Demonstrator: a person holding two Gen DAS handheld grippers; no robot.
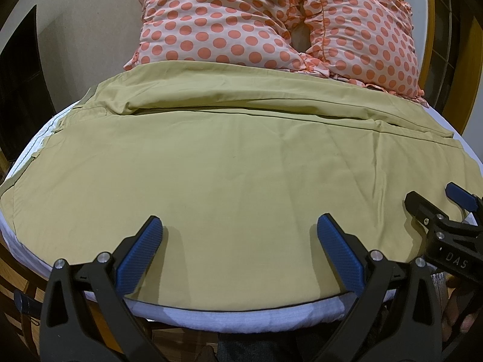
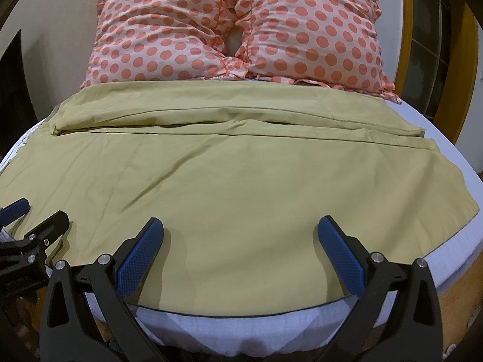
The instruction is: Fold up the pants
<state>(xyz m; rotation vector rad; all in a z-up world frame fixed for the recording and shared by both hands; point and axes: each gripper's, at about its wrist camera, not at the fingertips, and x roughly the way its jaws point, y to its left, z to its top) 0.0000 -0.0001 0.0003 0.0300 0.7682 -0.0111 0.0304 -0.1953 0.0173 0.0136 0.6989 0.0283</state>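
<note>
Khaki pants (image 1: 229, 163) lie spread flat across a white mattress (image 1: 241, 316), one leg in front of the other, waistband at the left. They also show in the right wrist view (image 2: 229, 181). My left gripper (image 1: 240, 235) is open and empty, its blue fingers resting on or just over the near leg close to the bed's front edge. My right gripper (image 2: 241, 235) is open and empty over the same leg further right. Each gripper shows at the edge of the other's view: the right (image 1: 434, 208), the left (image 2: 27, 223).
Two orange polka-dot pillows (image 1: 271, 21) lie at the back, touching the far pant leg. A wooden bed frame (image 2: 452, 295) edges the mattress on the right. Bare white sheet (image 2: 452, 150) shows to the right of the pants.
</note>
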